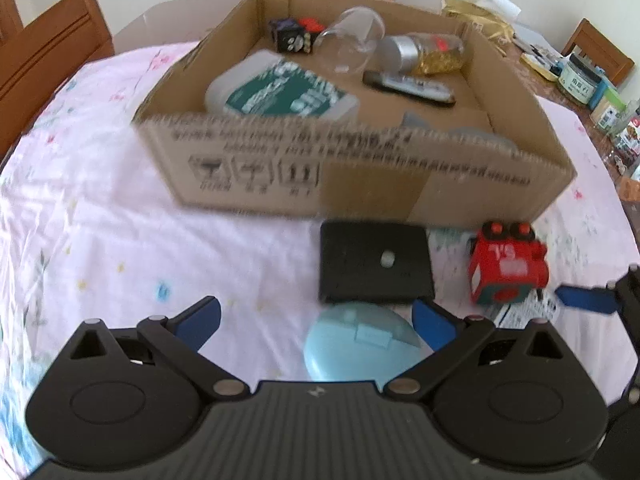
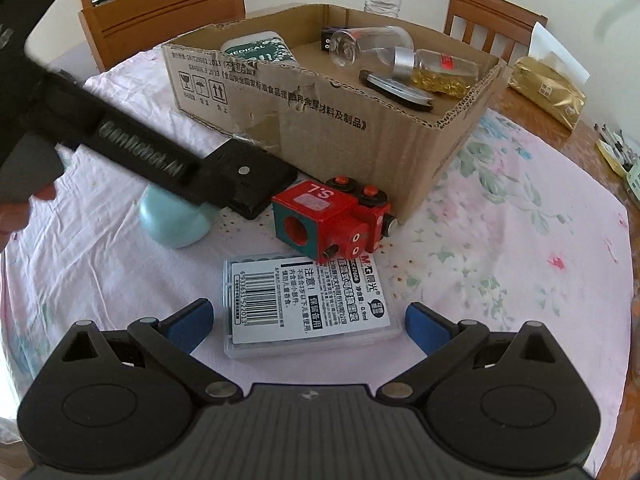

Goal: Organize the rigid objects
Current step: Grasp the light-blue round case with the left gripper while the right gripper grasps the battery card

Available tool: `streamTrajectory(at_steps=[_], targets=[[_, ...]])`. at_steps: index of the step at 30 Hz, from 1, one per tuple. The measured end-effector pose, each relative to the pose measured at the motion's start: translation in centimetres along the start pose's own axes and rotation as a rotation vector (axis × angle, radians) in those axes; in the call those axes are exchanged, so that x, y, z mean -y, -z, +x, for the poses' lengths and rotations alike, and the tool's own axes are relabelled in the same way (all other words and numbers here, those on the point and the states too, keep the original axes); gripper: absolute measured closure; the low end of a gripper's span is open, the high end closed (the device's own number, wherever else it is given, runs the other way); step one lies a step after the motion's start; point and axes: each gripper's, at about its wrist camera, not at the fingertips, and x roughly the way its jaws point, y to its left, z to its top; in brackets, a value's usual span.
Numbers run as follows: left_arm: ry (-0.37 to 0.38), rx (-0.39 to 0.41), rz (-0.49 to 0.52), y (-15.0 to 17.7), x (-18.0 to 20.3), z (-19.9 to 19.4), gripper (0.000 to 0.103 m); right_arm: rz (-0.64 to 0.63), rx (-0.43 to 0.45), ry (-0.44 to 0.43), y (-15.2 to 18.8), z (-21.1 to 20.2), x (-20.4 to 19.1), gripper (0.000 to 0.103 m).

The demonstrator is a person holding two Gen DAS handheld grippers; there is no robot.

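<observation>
Cardboard box (image 2: pixel 320 128) on the cloth-covered bench (image 2: pixel 500 240), both my tongs open and empty.

My left tongs (image 1: pixel 316 322) gape over a pale blue case (image 1: pixel 360 348), just short of a black flat block (image 1: pixel 376 266). My right tongs (image 2: pixel 310 322) spread around a clear labelled case (image 2: pixel 308 304); a red toy train (image 2: pixel 332 220) lies just beyond it, beside the box wall. Inside the box lie a green-labelled tin (image 2: pixel 260 50), a glass (image 2: pixel 368 40), a jar (image 2: pixel 436 70) and a dark remote (image 2: pixel 396 90).

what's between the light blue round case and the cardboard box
The flat black rectangular pad lies between the light blue round case and the cardboard box; the case tucks against its near edge. The left wrist view shows this best.
</observation>
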Motion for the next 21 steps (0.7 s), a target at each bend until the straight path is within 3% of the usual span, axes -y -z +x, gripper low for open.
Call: streamTrajectory(at_steps=[12, 15, 17, 21], targets=[[-0.039, -0.021, 0.001, 3.0, -1.9, -1.0, 0.002, -0.009, -0.001, -0.003, -0.1, 0.1, -0.2, 0.000], [-0.042, 0.004, 0.030, 3.1, -1.3, -1.2, 0.010, -0.005, -0.001, -0.001, -0.1, 0.2, -0.4, 0.000], [-0.032, 0.024, 0.049, 3.2, -0.7, -1.5, 0.022, -0.002, 0.000, 0.001, -0.1, 0.2, -0.4, 0.000], [-0.015, 0.045, 0.070, 2.9, 0.4, -1.7, 0.036, 0.003, 0.004, 0.005, 0.0, 0.2, -0.5, 0.000]])
